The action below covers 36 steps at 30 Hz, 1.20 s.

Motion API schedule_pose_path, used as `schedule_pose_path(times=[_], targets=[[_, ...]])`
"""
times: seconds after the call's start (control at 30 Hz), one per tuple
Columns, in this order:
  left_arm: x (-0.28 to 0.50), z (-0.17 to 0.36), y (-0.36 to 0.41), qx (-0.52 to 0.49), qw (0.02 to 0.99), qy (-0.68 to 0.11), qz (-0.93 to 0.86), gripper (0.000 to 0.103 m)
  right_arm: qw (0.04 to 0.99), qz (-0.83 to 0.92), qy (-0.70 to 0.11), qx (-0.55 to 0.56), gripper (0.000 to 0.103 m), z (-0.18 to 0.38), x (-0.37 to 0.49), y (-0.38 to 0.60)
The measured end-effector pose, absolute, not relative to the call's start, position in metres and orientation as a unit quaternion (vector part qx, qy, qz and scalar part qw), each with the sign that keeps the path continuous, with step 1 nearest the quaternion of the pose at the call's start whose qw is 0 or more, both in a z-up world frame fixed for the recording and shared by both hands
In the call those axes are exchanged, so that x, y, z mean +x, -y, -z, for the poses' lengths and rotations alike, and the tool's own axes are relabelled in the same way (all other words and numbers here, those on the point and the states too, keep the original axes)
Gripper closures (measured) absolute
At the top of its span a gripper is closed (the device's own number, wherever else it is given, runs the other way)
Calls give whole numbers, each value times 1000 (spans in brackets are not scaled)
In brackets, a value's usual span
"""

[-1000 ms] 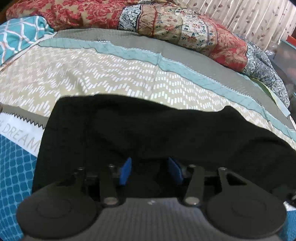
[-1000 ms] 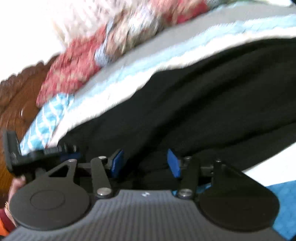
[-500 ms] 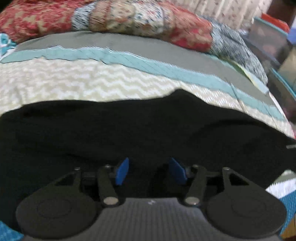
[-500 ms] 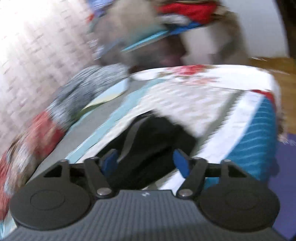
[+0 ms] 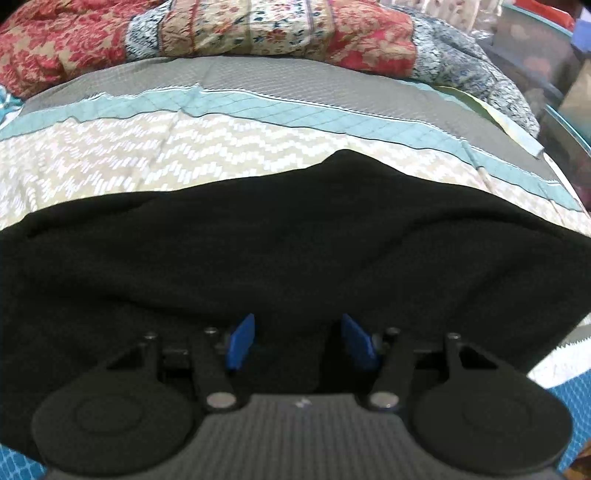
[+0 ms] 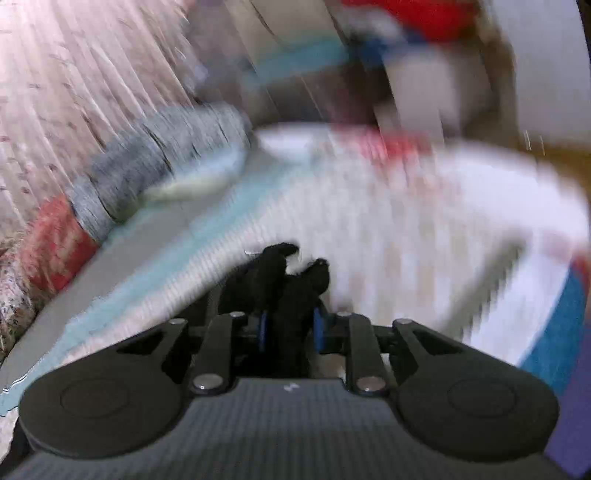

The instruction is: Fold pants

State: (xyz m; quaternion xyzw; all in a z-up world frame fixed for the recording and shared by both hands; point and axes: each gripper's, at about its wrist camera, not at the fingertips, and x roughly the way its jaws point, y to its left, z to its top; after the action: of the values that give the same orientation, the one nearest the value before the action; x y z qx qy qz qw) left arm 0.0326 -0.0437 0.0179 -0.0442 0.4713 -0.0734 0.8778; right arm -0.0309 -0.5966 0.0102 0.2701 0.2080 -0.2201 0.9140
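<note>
Black pants (image 5: 295, 240) lie spread wide across the bed in the left wrist view, filling its lower half. My left gripper (image 5: 297, 341) hovers low over the near part of the cloth. Its blue pads (image 5: 242, 341) stand apart and nothing is pinched between them. In the blurred right wrist view, a bunched end of the pants (image 6: 280, 266) sticks up between the blue pads of my right gripper (image 6: 290, 328). That gripper's jaws are closing on this cloth and the pads press its sides.
The bed cover (image 5: 184, 147) has beige zigzag, teal and grey bands. A rolled floral quilt (image 5: 258, 29) lies along the far side. Boxes (image 5: 546, 55) stand past the bed's right end. Curtains (image 6: 74, 92) and the bed's corner (image 6: 535, 221) show in the right wrist view.
The right gripper swung away from the broad black cloth to the bed's end, opened wide, then closed on a bunch of pants. The left gripper slid sideways over the pants, its pads slightly wider.
</note>
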Motion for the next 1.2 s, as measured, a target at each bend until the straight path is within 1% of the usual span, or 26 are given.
schedule_pose_path(times=[0.07,0.17,0.2,0.23,0.27,0.3,0.33,0.37,0.4,0.5,0.53,0.6,0.67,0.73,0.87,0.97,1.07,1.13,1.2], targets=[[32,-15,47,-26,877,-476,67,50,905,233,-206,290,77,-5,-28,609],[32,-9,54,10,875,-480,65,49,868,255,-273,326,77,34,-16,625],[31,-10,56,20,875,-480,66,48,859,254,-282,345,75,47,-16,628],[31,-11,57,24,874,-480,68,47,858,250,-261,365,74,49,-23,629],[30,-13,56,19,874,-480,70,47,853,243,-238,395,70,48,-32,632],[30,-15,54,9,873,-482,73,47,844,238,-218,428,59,49,-39,637],[29,-19,52,-9,873,-481,79,47,838,235,-202,449,45,50,-46,639],[29,-24,50,-27,875,-475,87,47,834,234,-191,461,35,50,-49,640],[29,-28,49,-40,877,-468,95,47,831,237,-183,469,33,49,-48,643],[31,-34,58,-48,881,-458,110,47,826,237,-198,471,35,47,-38,644],[34,-32,62,-47,878,-463,116,47,831,233,-210,459,46,45,-30,642],[40,-23,71,-44,864,-486,128,49,832,217,-242,449,75,39,-16,633],[47,-10,80,-24,850,-511,125,51,848,201,-228,435,77,21,-13,620],[44,-14,80,-28,855,-502,127,51,874,161,-209,407,77,-6,-11,599],[35,-35,67,-79,864,-474,153,49,935,76,-204,280,77,-64,-3,527],[29,-46,52,-103,871,-457,149,48,958,-8,-225,179,77,-83,4,455],[27,-48,38,-126,869,-456,145,47,960,-80,-259,73,77,-71,7,384],[27,-44,34,-128,867,-461,139,47,947,-115,-299,-2,76,-47,7,334],[25,-37,31,-127,862,-472,135,47,922,-129,-359,-64,72,-6,13,295]])
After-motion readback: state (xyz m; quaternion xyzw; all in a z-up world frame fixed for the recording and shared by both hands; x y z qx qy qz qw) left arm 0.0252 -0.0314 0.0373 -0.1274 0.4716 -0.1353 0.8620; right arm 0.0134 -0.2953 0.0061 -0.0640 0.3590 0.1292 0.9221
